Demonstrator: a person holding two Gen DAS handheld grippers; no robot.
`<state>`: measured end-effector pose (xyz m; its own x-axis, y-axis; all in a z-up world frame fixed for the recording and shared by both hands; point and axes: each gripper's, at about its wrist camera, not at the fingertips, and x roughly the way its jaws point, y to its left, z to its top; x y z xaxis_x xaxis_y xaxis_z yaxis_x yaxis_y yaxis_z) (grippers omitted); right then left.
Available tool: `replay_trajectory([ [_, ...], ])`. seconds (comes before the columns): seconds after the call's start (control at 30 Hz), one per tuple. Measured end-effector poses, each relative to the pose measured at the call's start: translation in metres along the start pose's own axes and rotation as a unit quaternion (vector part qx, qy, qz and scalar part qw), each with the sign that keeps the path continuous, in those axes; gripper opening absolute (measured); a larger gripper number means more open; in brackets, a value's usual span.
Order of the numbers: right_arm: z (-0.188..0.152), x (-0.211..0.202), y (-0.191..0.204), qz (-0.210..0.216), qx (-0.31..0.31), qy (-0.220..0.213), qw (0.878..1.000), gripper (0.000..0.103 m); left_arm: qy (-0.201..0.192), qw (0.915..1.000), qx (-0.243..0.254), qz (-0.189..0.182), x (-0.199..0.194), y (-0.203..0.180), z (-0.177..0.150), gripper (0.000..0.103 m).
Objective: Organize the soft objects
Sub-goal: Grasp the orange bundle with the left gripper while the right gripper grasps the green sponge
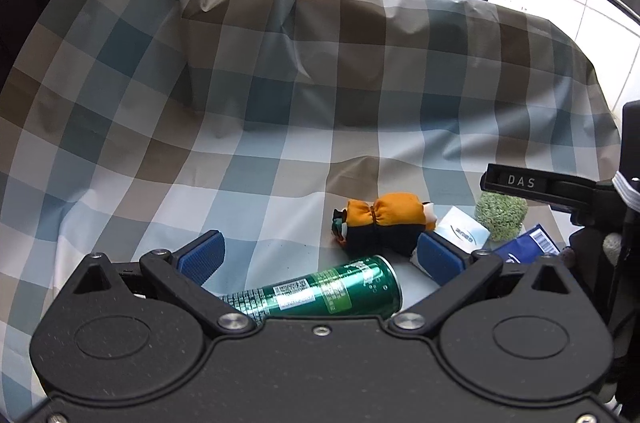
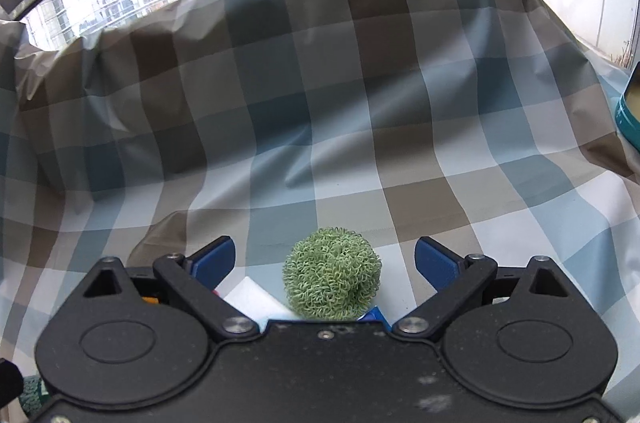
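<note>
The left gripper (image 1: pixel 322 259) is sitting closest to its camera, with its blue pads wide apart and nothing squeezed between them. A green can (image 1: pixel 320 293) is lying on its side under the gap, not touched by the pads. The right gripper (image 2: pixel 324 263) is also standing wide open, and its blue pads are not pressing on anything.

The big checkered cloth (image 1: pixel 248 127) is covering the surface and rising up like a wall at the back. On it, the orange and black soft toy (image 1: pixel 380 223) is lying just past the can. Beside the toy, a white packet (image 1: pixel 464 231) is resting, and a dark blue packet (image 1: pixel 528 243) is peeking out next to it. The fuzzy green ball (image 2: pixel 332 273) is sitting between the right gripper's open pads, and it is maybe leaning on the white packet.
</note>
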<state>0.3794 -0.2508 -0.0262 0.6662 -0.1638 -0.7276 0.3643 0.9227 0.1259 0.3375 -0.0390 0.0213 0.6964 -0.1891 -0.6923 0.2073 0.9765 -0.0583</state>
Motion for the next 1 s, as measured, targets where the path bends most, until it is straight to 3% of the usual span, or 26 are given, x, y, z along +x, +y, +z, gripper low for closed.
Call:
replay_trajectory([
  [0.17, -0.004, 0.027, -0.005, -0.018, 0.019, 0.051, 0.998, 0.089, 0.003, 0.9998, 0.006, 0.016, 0.015, -0.001, 0.007, 0.1],
  [0.3, -0.006, 0.042, -0.016, -0.006, 0.05, 0.081, 0.995, 0.071, 0.013, 0.9996, 0.01, 0.022, 0.028, -0.005, 0.011, 0.099],
  [0.33, -0.006, 0.043, -0.019, 0.002, 0.059, 0.085, 0.995, 0.065, 0.017, 0.9996, 0.008, 0.021, 0.032, -0.006, 0.012, 0.099],
  [0.5, -0.011, 0.039, -0.011, -0.013, 0.038, 0.066, 0.997, 0.054, 0.038, 0.9991, -0.006, 0.014, 0.053, -0.011, 0.019, 0.099],
  [0.7, -0.015, 0.026, -0.012, -0.021, 0.041, 0.02, 0.999, 0.052, 0.056, 0.9982, -0.014, 0.013, 0.073, -0.02, 0.031, 0.099],
  [1.0, -0.017, 0.023, -0.017, -0.023, 0.063, 0.006, 0.998, 0.052, 0.077, 0.9968, 0.012, 0.019, 0.101, -0.037, 0.041, 0.099],
])
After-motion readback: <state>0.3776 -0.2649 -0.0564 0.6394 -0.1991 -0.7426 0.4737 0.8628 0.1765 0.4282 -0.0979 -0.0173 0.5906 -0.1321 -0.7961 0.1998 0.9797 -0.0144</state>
